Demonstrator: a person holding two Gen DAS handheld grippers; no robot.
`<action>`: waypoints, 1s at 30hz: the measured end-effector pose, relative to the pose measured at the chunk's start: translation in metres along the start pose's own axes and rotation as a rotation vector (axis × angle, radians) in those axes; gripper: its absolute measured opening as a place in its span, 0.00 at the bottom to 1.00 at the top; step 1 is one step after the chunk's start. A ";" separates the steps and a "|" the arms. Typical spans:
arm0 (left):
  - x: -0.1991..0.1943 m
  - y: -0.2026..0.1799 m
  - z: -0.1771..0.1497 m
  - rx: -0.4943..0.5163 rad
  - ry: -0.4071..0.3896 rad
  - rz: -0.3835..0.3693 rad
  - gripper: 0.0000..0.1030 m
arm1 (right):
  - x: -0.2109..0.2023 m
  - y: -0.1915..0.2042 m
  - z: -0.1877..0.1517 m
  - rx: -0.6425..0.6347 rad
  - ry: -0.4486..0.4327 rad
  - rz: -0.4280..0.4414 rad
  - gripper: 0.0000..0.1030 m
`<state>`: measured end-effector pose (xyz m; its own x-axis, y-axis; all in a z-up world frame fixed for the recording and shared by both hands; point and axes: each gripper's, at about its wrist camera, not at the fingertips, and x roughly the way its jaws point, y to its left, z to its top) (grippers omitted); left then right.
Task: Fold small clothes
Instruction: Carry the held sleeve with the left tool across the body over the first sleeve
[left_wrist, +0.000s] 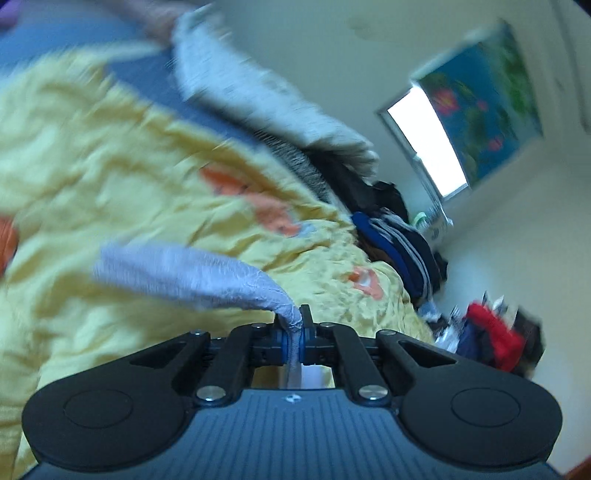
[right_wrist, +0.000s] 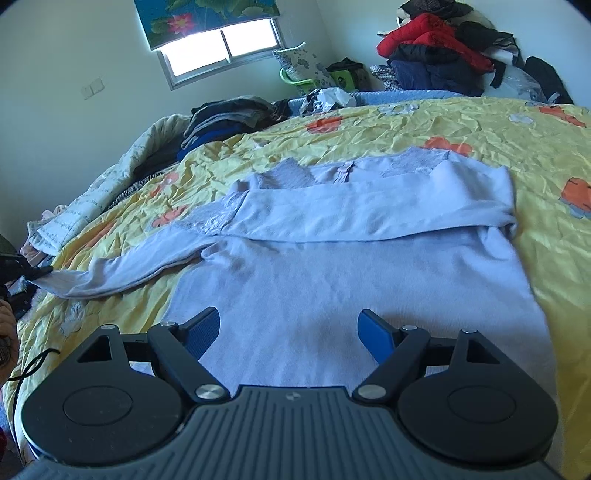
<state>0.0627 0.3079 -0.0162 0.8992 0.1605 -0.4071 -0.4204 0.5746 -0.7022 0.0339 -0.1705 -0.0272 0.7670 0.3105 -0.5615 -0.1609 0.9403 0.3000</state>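
Note:
A lilac long-sleeved top (right_wrist: 332, 266) lies flat on the yellow flowered bedsheet (right_wrist: 480, 147). One sleeve (right_wrist: 369, 218) is folded across its chest. The other sleeve (right_wrist: 122, 266) stretches out to the left. My left gripper (left_wrist: 293, 332) is shut on that sleeve's cuff (left_wrist: 184, 273), which is lifted off the sheet; the left wrist view is blurred. In the right wrist view the same gripper shows as black fingers (right_wrist: 37, 271) at the cuff's end. My right gripper (right_wrist: 290, 328) stands open over the lower body of the top, with nothing between its blue pads (right_wrist: 376, 332).
Dark folded clothes (right_wrist: 221, 114) are stacked at the bed's far left. A red jacket tops a heap of clothes (right_wrist: 432, 40) at the far right. A pale quilt (right_wrist: 110, 173) runs along the left edge. A hand (right_wrist: 5, 332) shows at the left border.

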 end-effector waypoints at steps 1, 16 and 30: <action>-0.002 -0.012 -0.003 0.051 -0.011 0.003 0.05 | -0.001 -0.002 0.000 0.001 -0.004 -0.004 0.82; 0.017 -0.140 -0.091 0.531 0.123 -0.039 0.05 | -0.012 -0.032 -0.004 0.057 -0.018 -0.046 0.82; 0.031 -0.187 -0.178 0.872 0.191 0.006 0.05 | -0.021 -0.048 -0.007 0.087 -0.031 -0.059 0.81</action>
<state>0.1479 0.0623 -0.0013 0.8289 0.0743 -0.5545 -0.1136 0.9928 -0.0368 0.0212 -0.2211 -0.0357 0.7927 0.2494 -0.5563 -0.0614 0.9405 0.3342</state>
